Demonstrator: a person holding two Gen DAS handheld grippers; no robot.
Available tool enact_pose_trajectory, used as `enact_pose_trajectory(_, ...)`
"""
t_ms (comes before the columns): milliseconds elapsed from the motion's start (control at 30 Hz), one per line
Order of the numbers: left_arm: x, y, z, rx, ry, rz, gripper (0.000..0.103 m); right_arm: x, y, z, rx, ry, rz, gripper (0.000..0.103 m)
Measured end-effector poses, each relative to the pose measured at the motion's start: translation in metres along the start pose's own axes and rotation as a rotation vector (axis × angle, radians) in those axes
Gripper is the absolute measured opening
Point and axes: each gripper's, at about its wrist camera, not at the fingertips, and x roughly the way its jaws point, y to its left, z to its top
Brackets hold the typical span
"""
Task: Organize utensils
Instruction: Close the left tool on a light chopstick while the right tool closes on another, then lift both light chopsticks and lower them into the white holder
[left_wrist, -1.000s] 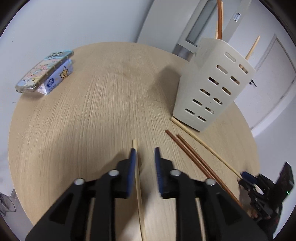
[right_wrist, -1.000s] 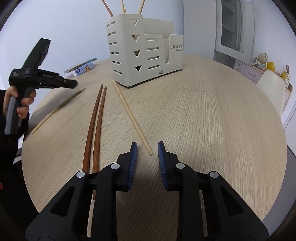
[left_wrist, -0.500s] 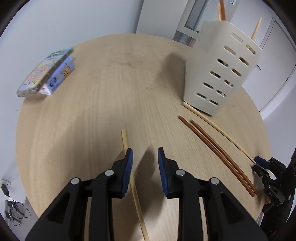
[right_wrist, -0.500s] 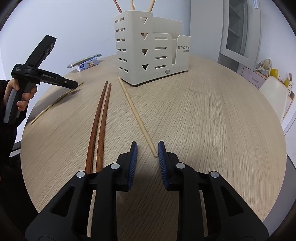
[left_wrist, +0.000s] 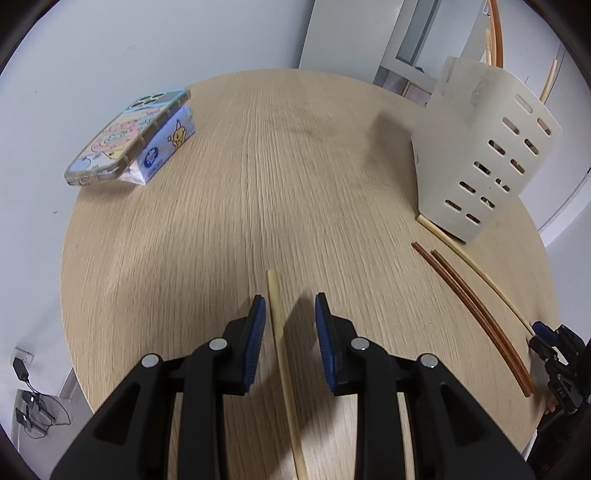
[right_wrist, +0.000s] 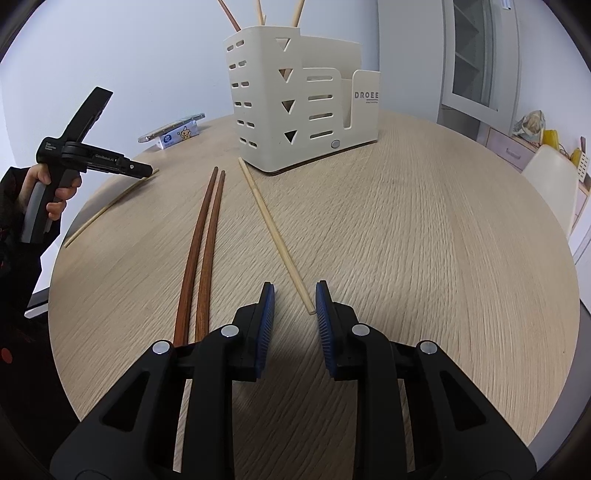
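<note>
The left gripper (left_wrist: 288, 314) was held narrowly open astride a pale chopstick (left_wrist: 282, 354), seemingly untouched. The right gripper (right_wrist: 294, 301) was likewise parted, nothing clamped.

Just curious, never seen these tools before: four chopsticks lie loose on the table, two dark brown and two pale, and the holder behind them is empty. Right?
Not quite: the holder is not empty. The right wrist view shows three sticks poking out of its top. The rest holds: two dark brown chopsticks and two pale ones lie loose.
</note>
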Motion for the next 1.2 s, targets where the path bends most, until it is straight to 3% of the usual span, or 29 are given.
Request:
enact_pose_trajectory(133,0.001,0.003,0.001,-0.008,-0.004,-0.017,0.027,0.0,0.0,0.0,-0.002,0.0,-0.001,0.022)
enact_pose_trajectory(267,0.001,0.004,-0.003,0.001,-0.026,0.004,0.019,0.0,0.0,-0.002,-0.001,-0.001,0.014,0.013)
enact_pose_trajectory(400,0.001,0.007,-0.006,-0.031,-0.052,0.018,0.004,0.0,0.001,-0.003,0.007,-0.003,0.022,0.005)
enact_pose_trajectory(600,0.001,0.007,-0.007,-0.033,-0.072,0.022,0.004,-0.002,0.013,-0.004,-0.033,-0.003,-0.001,0.005)
enact_pose_trajectory(767,-0.005,0.009,-0.013,-0.042,-0.083,-0.054,0.004,-0.014,0.025,-0.01,-0.027,-0.026,-0.015,0.004)
enact_pose_trajectory(967,-0.021,0.003,-0.015,-0.023,-0.131,-0.117,0.004,-0.057,0.03,-0.007,0.058,-0.159,-0.037,0.004)
enact_pose_trajectory(1200,-0.044,-0.014,-0.017,0.013,-0.196,-0.21,0.004,-0.107,0.044,0.026,0.104,-0.366,-0.055,0.003)
